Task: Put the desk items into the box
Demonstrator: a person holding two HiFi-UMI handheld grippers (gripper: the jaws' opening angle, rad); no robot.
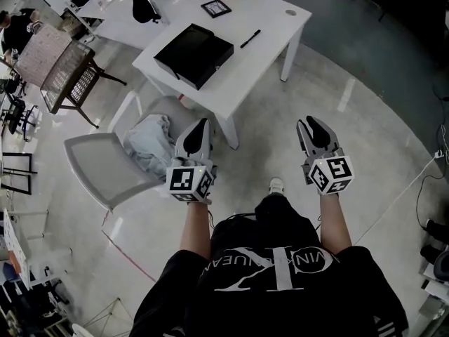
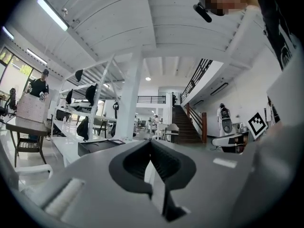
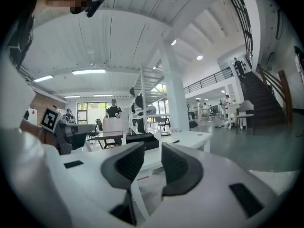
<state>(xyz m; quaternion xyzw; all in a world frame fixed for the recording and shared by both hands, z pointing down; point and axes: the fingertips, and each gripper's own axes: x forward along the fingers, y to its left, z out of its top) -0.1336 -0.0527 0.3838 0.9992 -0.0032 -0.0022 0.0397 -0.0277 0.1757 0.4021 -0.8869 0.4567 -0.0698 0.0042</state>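
A flat black box (image 1: 194, 53) lies on the white table (image 1: 270, 12) ahead of me. On the tabletop near it are a black pen (image 1: 250, 38), a small dark-framed square item (image 1: 216, 8) and a small round disc (image 1: 291, 12). My left gripper (image 1: 201, 126) is held in the air short of the table's near corner, its jaws together and empty. My right gripper (image 1: 312, 128) hovers over the floor to the right, jaws slightly apart, holding nothing. The right gripper view shows the box (image 3: 142, 140) and pen (image 3: 175, 141) beyond the right gripper (image 3: 152, 148). The left gripper view looks past the left gripper (image 2: 150, 144) to the box (image 2: 97, 146).
A grey chair (image 1: 98, 163) with a pale bundle of cloth (image 1: 151, 142) stands left of my left gripper, beside the table leg. A wicker-backed chair (image 1: 59, 65) is further left. A black bag (image 1: 144, 7) sits on the table behind. Cables lie at the floor's right edge (image 1: 428, 181).
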